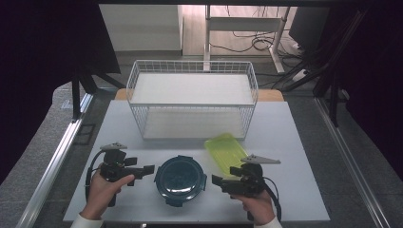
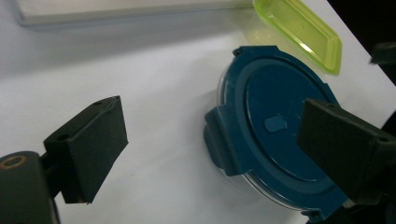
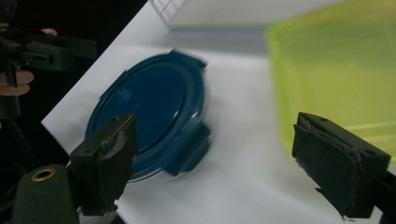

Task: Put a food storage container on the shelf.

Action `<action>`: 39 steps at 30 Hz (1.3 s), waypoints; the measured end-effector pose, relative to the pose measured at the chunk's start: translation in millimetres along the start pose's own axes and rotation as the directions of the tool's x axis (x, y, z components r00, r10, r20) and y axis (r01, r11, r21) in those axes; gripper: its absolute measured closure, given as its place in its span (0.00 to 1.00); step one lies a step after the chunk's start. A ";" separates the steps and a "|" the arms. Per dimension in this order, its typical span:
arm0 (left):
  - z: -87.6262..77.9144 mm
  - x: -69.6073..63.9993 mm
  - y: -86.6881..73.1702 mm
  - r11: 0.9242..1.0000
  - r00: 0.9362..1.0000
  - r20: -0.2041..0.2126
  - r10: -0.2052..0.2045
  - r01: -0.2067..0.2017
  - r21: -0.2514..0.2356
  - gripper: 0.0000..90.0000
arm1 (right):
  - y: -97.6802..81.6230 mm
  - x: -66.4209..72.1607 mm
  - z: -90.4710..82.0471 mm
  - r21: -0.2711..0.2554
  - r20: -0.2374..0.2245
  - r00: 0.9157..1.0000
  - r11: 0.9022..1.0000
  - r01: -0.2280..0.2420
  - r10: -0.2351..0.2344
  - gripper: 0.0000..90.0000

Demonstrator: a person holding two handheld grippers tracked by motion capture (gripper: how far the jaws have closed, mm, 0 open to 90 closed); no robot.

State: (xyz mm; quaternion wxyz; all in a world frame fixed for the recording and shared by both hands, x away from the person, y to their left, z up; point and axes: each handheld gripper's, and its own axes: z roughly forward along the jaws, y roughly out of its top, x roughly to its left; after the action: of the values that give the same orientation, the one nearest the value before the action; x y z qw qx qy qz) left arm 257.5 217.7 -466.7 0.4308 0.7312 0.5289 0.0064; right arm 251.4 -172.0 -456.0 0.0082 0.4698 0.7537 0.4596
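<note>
In the right gripper view the round blue container point(image 3: 154, 116) is smeared by blur, and the green lid point(image 3: 336, 74) (soft, out of focus) runs off the right edge. The left gripper view crops that lid's far end at the top.

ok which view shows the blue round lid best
The high view: the whole blue round lid with all its clips, lying on the table. The left gripper view shows it sharp but partly covered; the right gripper view shows it blurred.
</note>
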 end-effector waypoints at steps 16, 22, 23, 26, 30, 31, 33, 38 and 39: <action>45.6 -14.5 -2.4 0.991 0.998 0.070 -0.006 -0.003 0.137 0.03 | -19.0 15.7 48.8 0.110 -0.055 0.992 0.988 -0.109 0.115 0.12; 52.7 -8.5 -5.7 0.987 0.991 0.119 -0.059 0.039 0.158 0.05 | -20.3 16.8 59.7 0.116 -0.062 0.986 0.983 -0.144 0.152 0.12; 53.4 -8.1 -6.2 0.987 0.990 0.124 -0.062 0.042 0.158 0.06 | -20.6 17.4 62.4 0.120 -0.061 0.986 0.981 -0.150 0.158 0.12; 55.8 -7.9 -8.2 0.986 0.987 0.143 -0.073 0.049 0.162 0.10 | -22.7 17.6 69.3 0.126 -0.048 0.983 0.978 -0.168 0.175 0.12; 58.1 -8.1 -9.7 0.985 0.986 0.144 -0.081 0.057 0.165 0.13 | -28.0 16.0 78.9 0.138 -0.073 0.968 0.964 -0.229 0.240 0.12; 58.8 -8.2 -10.1 0.984 0.986 0.147 -0.082 0.056 0.172 0.13 | -28.4 16.0 79.6 0.139 -0.077 0.966 0.962 -0.236 0.248 0.12; 60.2 -7.8 -11.3 0.982 0.984 0.156 -0.084 0.055 0.179 0.14 | -28.8 16.0 81.4 0.137 -0.087 0.961 0.959 -0.249 0.262 0.14; 63.8 -6.5 -13.6 0.978 0.976 0.180 -0.125 0.091 0.189 0.14 | -28.4 15.0 81.6 0.133 -0.100 0.955 0.955 -0.266 0.280 0.18; 63.8 -6.5 -13.6 0.978 0.976 0.180 -0.125 0.091 0.189 0.15 | -28.3 14.2 81.4 0.133 -0.103 0.952 0.953 -0.273 0.287 0.19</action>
State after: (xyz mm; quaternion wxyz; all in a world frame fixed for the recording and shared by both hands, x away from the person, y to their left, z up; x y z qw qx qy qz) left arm 273.9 173.8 -512.5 0.4117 0.7343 0.5226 -0.1350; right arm 259.7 -109.9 -516.8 -0.1303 0.5430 0.7041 0.4386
